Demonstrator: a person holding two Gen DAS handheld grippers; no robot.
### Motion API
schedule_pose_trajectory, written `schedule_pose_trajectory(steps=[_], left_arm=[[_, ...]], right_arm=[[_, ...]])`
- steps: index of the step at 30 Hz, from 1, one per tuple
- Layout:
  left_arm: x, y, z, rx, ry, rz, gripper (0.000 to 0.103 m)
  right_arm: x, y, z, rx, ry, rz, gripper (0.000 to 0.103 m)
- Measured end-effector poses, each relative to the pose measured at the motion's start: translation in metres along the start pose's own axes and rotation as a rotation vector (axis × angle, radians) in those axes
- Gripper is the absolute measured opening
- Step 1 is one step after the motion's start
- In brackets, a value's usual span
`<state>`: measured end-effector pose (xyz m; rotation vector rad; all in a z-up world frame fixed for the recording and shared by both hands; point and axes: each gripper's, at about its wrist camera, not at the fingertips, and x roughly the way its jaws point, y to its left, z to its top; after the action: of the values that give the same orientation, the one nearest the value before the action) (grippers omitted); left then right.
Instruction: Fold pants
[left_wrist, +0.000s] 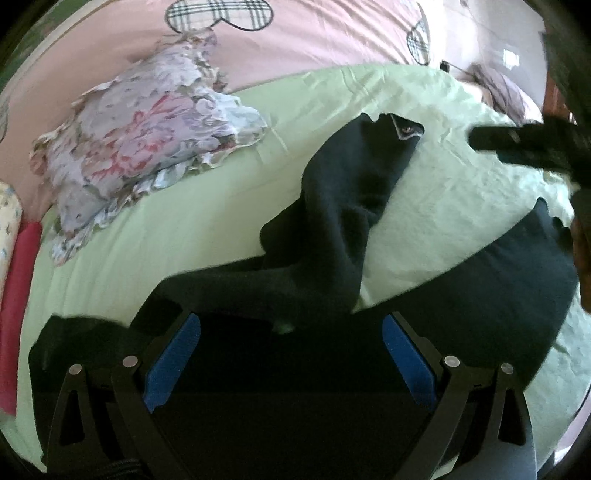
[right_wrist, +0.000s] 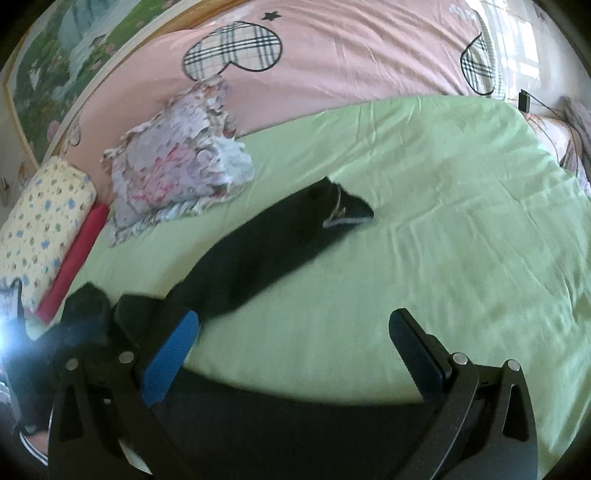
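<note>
Your dark pants (left_wrist: 332, 221) lie sprawled on the green sheet (left_wrist: 184, 229), not yet folded: one leg runs away from you toward the far side of the bed, its hem (left_wrist: 402, 127) flipped so a pale inner edge shows, and the other swings off to your right. That splay looks like the reason both tools are down at the near end, where the waist seems to be.

Your left gripper (left_wrist: 291, 354) hangs over the near bulk of the fabric with its blue pads (left_wrist: 173, 362) spread wide, nothing pinched between them. It looks lined up to take the cloth, though the dark fabric below makes it hard to say whether it touches.

Your right gripper (right_wrist: 295, 354) is spread wide too and holds nothing, framing bare sheet with a dark edge of the pants at the bottom of its view. Likely you're placing it to catch the second leg.

The floral pillow (right_wrist: 177, 173) sits beside the far leg, near but apart, so a fold toward that side has little room. The pink quilt (right_wrist: 332, 55) lies beyond.
</note>
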<state>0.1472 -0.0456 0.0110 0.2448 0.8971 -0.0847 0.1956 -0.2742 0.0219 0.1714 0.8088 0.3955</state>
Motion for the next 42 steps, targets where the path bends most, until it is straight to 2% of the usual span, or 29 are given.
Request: schedule_pose_trajectory(steps=[3, 5, 6, 7, 11, 13, 14, 16, 17, 18, 19, 20, 21, 23, 24, 28, 34, 37, 40, 41, 42], left_arm=[[0.011, -0.002, 0.008, 0.033, 0.01, 0.018, 0.099], [0.018, -0.001, 0.012, 0.044, 0.02, 0.027, 0.099], [0.021, 0.001, 0.013, 0.046, 0.026, 0.029, 0.099], [0.025, 0.002, 0.014, 0.046, 0.033, 0.029, 0.099], [0.037, 0.009, 0.017, 0.054, 0.055, 0.032, 0.099], [0.043, 0.009, 0.019, 0.057, 0.06, 0.031, 0.099], [0.045, 0.01, 0.019, 0.056, 0.065, 0.029, 0.098], [0.051, 0.011, 0.019, 0.06, 0.076, 0.024, 0.088], [0.054, 0.011, 0.018, 0.064, 0.08, 0.028, 0.077], [0.056, 0.01, 0.019, 0.066, 0.084, 0.027, 0.069], [0.056, 0.011, 0.019, 0.064, 0.085, 0.024, 0.065], [0.055, 0.012, 0.02, 0.061, 0.081, 0.017, 0.055], [0.053, 0.014, 0.02, 0.056, 0.077, 0.004, 0.044], [0.049, 0.018, 0.022, 0.037, 0.074, -0.017, 0.035], [0.046, 0.019, 0.023, 0.031, 0.071, -0.022, 0.03], [0.027, 0.025, 0.027, 0.014, 0.036, -0.053, 0.026], [-0.012, 0.013, 0.02, 0.072, -0.025, -0.082, 0.025], [-0.03, 0.003, 0.009, 0.107, -0.042, -0.1, 0.023], [-0.043, -0.009, -0.003, 0.136, -0.057, -0.12, 0.017], [-0.047, -0.015, -0.007, 0.148, -0.059, -0.14, 0.009], [-0.049, -0.02, -0.01, 0.158, -0.059, -0.154, 0.009]], right_arm=[[0.019, -0.012, 0.019, 0.045, 0.014, 0.017, 0.102], [0.031, -0.022, 0.03, 0.079, 0.02, 0.009, 0.094], [0.038, -0.026, 0.035, 0.1, 0.026, 0.007, 0.083], [0.046, -0.032, 0.04, 0.126, 0.04, 0.002, 0.076], [0.078, -0.051, 0.053, 0.221, 0.086, 0.01, 0.074], [0.09, -0.057, 0.055, 0.258, 0.099, 0.022, 0.067], [0.092, -0.06, 0.057, 0.273, 0.096, 0.031, 0.066], [0.098, -0.06, 0.06, 0.284, 0.084, 0.029, 0.056], [0.1, -0.06, 0.062, 0.279, 0.08, 0.021, 0.051], [0.102, -0.06, 0.063, 0.279, 0.079, 0.018, 0.041], [0.105, -0.059, 0.065, 0.279, 0.082, 0.016, 0.027], [0.105, -0.059, 0.066, 0.279, 0.082, 0.006, 0.02], [0.103, -0.058, 0.066, 0.275, 0.076, 0.004, 0.015], [0.095, -0.055, 0.066, 0.264, 0.046, 0.014, 0.009], [0.09, -0.053, 0.066, 0.257, 0.033, 0.017, 0.009], [0.059, -0.044, 0.063, 0.245, -0.016, 0.048, 0.008], [-0.007, -0.04, 0.049, 0.24, -0.081, 0.07, 0.008], [-0.035, -0.044, 0.035, 0.249, -0.084, 0.081, 0.008], [-0.057, -0.048, 0.017, 0.264, -0.083, 0.073, 0.008], [-0.066, -0.051, 0.008, 0.271, -0.085, 0.071, 0.008], [-0.073, -0.052, 0.002, 0.273, -0.084, 0.064, 0.008]])
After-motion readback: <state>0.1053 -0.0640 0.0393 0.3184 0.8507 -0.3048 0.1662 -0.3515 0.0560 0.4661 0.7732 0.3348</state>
